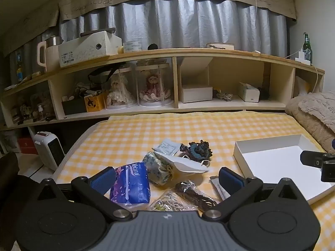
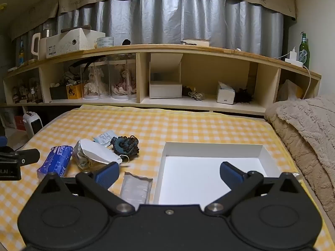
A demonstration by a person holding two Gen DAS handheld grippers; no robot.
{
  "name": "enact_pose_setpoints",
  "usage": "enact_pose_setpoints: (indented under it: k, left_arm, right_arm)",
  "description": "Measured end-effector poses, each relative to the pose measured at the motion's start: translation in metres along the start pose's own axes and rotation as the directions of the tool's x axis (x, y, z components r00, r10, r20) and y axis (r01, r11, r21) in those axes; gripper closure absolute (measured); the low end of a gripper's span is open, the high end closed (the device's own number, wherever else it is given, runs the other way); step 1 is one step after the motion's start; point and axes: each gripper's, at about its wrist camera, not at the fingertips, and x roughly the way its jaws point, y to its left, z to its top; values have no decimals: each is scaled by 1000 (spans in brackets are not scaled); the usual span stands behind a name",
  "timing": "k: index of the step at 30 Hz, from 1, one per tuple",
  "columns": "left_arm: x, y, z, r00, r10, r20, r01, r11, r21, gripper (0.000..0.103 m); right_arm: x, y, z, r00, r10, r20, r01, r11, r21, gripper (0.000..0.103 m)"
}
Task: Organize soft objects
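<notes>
Soft items lie on the yellow checked cloth: a blue tissue pack, a floral pouch, a white face mask, a dark crocheted piece, a small white packet, a clear bag of dark cord, a clear bag of pale bits and a flat grey sachet. An empty white box lies to their right. My left gripper is open above the items. My right gripper is open over the box's left wall.
A wooden shelf unit with dolls, boxes and tissue stands behind the bed. A beige fleece blanket lies at the right. A white heater stands on the floor at the left, below the bed edge.
</notes>
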Motion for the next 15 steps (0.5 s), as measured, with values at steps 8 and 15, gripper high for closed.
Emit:
enact_pose_setpoints:
  k: [8, 15]
  left_arm:
    - [3, 3, 0, 1000, 9, -4, -9, 1000, -7, 0]
    - [1, 1, 0, 1000, 3, 4, -3, 1000, 4, 0]
  right_arm:
    - [0, 0, -1, 1000, -3, 1, 3, 1000, -1, 0]
    - [-5, -4, 0, 1000, 3, 2, -3, 1000, -3, 0]
